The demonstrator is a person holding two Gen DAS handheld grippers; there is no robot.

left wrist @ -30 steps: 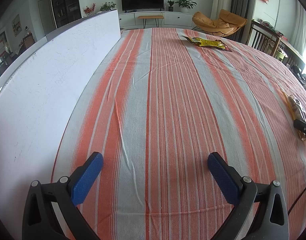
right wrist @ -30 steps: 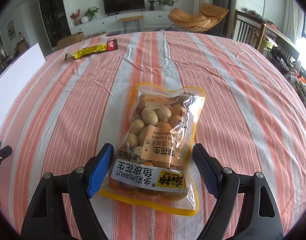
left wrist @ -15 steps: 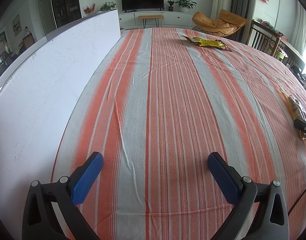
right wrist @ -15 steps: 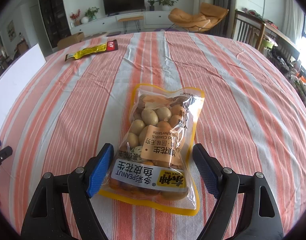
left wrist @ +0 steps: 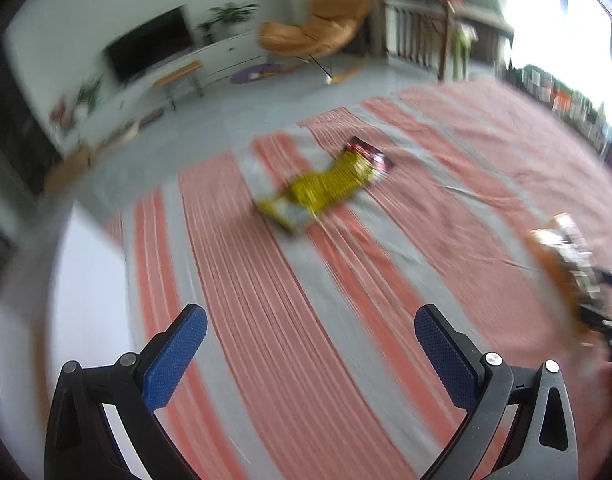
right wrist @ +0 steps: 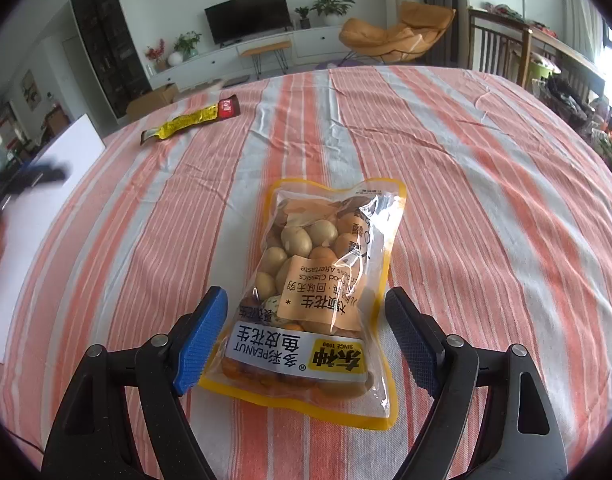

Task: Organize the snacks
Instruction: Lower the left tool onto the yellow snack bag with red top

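The right gripper [right wrist: 306, 336] hangs low over the striped tabletop [right wrist: 486, 208], its blue-padded fingers [right wrist: 202, 336] spread wide on either side of the near end of a clear, yellow-edged bag of peanuts [right wrist: 326, 292]. The bag lies flat near the middle of the tabletop, its label end toward the gripper, and neither pad presses on it. Farther back, toward the far left edge, a long yellow snack packet [right wrist: 190, 120] with a red end lies alone on the cloth, well apart from the peanuts. A white board [right wrist: 38, 216] covers the tabletop's left edge.

The left gripper [left wrist: 310, 352] shows in a motion-blurred view, its fingers [left wrist: 174, 356] also spread apart with only striped cloth between them. Ahead of it, toward the far edge, lies the yellow snack packet [left wrist: 326, 188], with nothing standing between the two. At the right edge of that view the bag of peanuts [left wrist: 562, 256] and part of the other gripper appear as a blur. The white board [left wrist: 94, 280] sits just left of the left finger.

Beyond the tabletop stand a television [right wrist: 246, 16], a white cabinet [right wrist: 234, 56], potted plants [right wrist: 330, 8] and an orange lounge chair [right wrist: 398, 36].
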